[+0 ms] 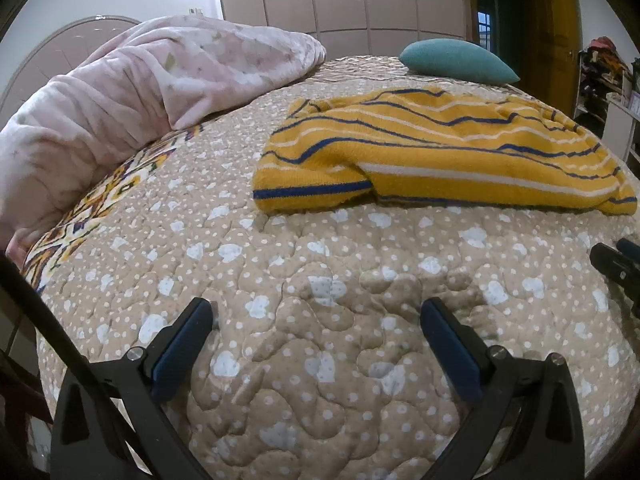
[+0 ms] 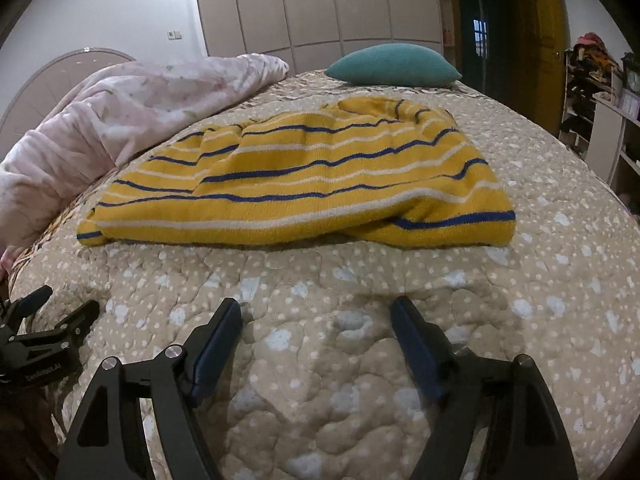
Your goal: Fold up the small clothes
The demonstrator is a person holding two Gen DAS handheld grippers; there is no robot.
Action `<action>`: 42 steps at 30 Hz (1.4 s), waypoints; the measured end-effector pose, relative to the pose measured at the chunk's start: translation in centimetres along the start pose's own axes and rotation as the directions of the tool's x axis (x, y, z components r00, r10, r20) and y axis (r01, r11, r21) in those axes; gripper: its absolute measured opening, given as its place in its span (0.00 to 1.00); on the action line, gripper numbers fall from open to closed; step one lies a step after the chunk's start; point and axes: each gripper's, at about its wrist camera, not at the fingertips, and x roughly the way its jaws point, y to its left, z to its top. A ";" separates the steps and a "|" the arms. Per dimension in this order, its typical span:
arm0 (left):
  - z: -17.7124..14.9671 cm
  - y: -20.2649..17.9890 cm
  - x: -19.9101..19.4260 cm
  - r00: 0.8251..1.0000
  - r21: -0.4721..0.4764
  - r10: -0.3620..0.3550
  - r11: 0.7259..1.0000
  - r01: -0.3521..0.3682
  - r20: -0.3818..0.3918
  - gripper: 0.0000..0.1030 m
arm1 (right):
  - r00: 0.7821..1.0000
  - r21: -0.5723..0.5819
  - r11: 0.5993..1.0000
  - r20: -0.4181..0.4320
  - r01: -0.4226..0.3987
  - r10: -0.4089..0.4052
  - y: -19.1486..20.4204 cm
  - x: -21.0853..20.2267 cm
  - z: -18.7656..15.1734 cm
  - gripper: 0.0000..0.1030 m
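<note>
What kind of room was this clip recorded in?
Most likely a home bedroom: a bed under a quilted dotted bedspread, a rumpled pink blanket and a teal pillow on it, and tall wardrobe doors along the wall behind.

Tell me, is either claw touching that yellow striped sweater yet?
Apart. In the right wrist view, bare quilt lies between the open right gripper and the sweater; the left gripper likewise.
</note>
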 end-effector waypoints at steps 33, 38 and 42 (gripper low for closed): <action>0.0 -0.3 -0.1 1.000 -0.005 0.022 1.000 -0.022 0.009 1.00 | 1.000 -0.039 0.999 0.004 -0.001 0.001 0.6 -0.1 -0.4 0.80; 1.3 -0.3 -0.1 0.996 0.002 0.027 1.000 -0.027 -0.087 1.00 | 1.000 -0.038 0.999 0.017 -0.006 0.007 0.6 -0.3 -0.7 0.80; 2.4 0.3 -1.3 0.986 -0.025 -0.088 0.996 0.086 -0.143 0.91 | 1.000 -0.043 0.999 0.010 -0.028 0.028 0.4 -0.4 -0.6 0.82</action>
